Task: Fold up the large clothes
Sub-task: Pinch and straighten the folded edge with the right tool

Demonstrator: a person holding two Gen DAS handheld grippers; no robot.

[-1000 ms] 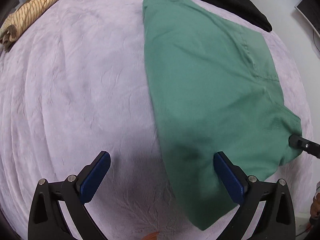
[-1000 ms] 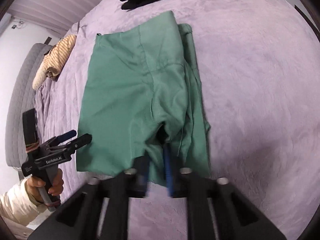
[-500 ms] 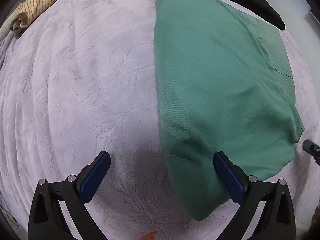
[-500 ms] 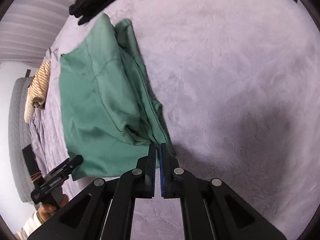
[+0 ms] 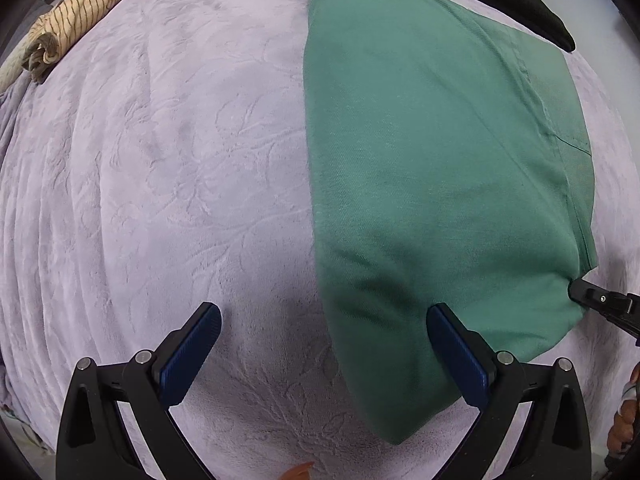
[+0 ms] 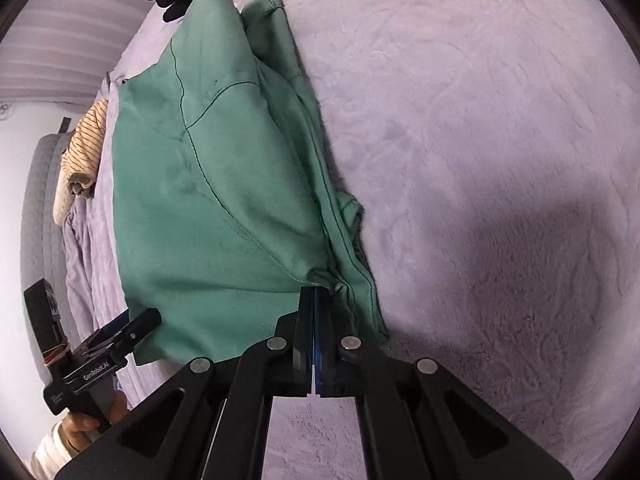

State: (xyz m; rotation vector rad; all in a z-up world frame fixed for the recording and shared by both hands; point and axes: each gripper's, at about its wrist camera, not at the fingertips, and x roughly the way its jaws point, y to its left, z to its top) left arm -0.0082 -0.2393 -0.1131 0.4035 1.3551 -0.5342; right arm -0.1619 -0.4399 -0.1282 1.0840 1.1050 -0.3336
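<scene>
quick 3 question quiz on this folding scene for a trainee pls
1. True or false: the left gripper is clamped on the green garment.
2. Which gripper is pinching the garment's edge? A) left B) right C) neither
3. Fill in: the striped cloth lies at the far ____ of the purple blanket in the left wrist view.

Key: 1 false, it is open. 2 B, right gripper. 3 left.
</scene>
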